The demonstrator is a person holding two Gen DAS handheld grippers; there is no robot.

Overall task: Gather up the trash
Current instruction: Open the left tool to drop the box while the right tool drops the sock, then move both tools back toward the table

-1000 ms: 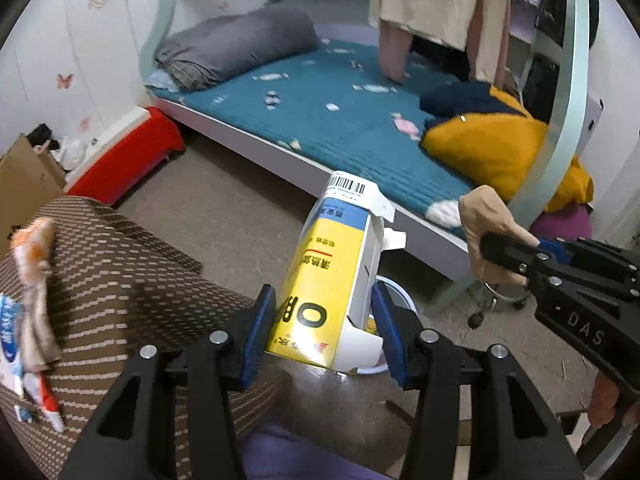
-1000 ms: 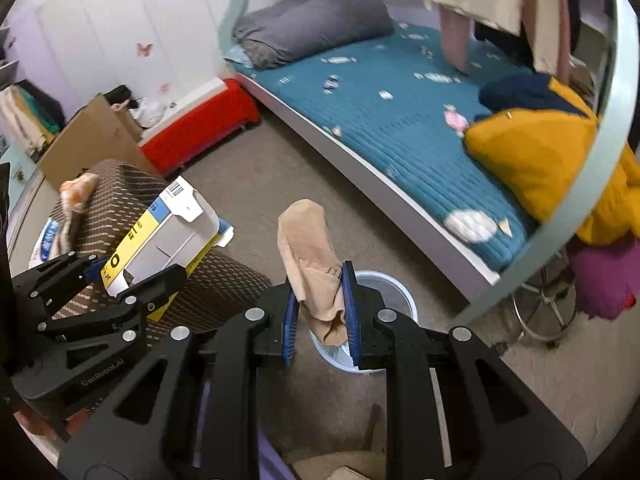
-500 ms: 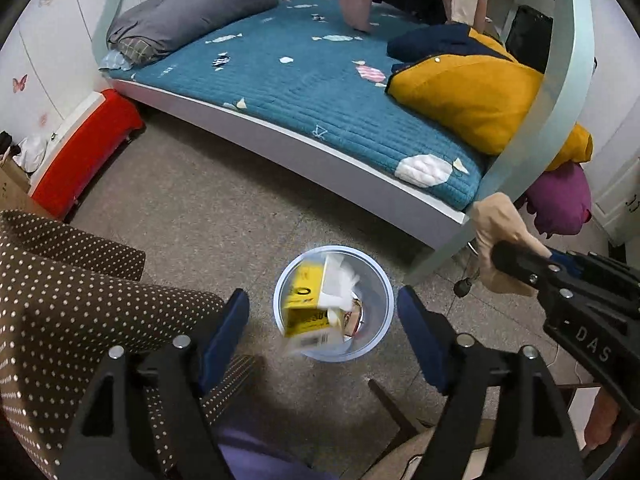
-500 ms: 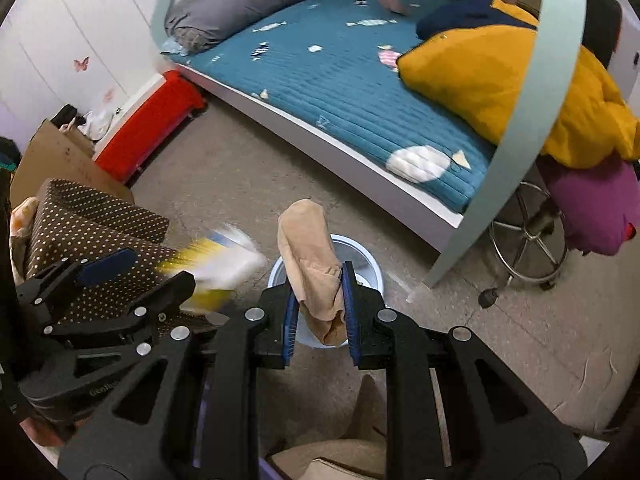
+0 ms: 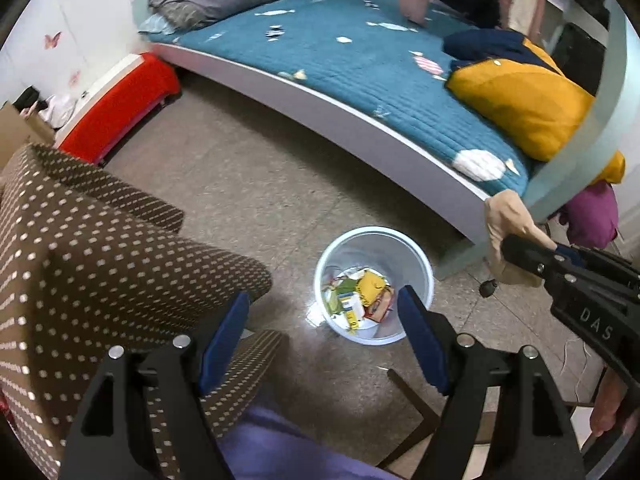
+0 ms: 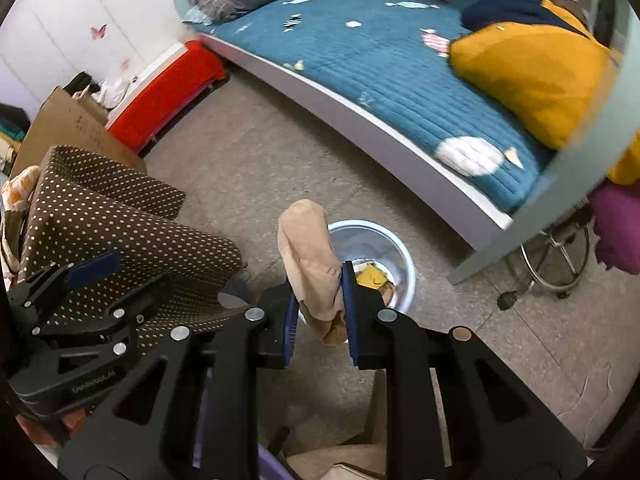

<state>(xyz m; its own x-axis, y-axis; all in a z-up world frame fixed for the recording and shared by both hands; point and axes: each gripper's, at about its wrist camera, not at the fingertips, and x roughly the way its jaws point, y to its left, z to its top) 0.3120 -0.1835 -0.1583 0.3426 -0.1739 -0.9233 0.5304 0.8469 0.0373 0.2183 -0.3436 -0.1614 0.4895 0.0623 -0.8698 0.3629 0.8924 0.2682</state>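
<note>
Bin [image 5: 420, 256] holds cartons [image 5: 370, 294]; left gripper [image 5: 322, 326] empty, spread; right gripper [image 6: 318, 300] pinches beige cloth [image 6: 310, 252].

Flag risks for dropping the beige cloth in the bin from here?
1. The beige cloth in the right gripper hangs over the near rim of the trash bin, not its middle; it may land on the floor.
2. Its jaws have just been opening, and soft cloth may cling to a pad.

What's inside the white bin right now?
The white bin holds a yellow carton and other mixed packaging. What lies beneath them, and the bottom, is covered.
</note>
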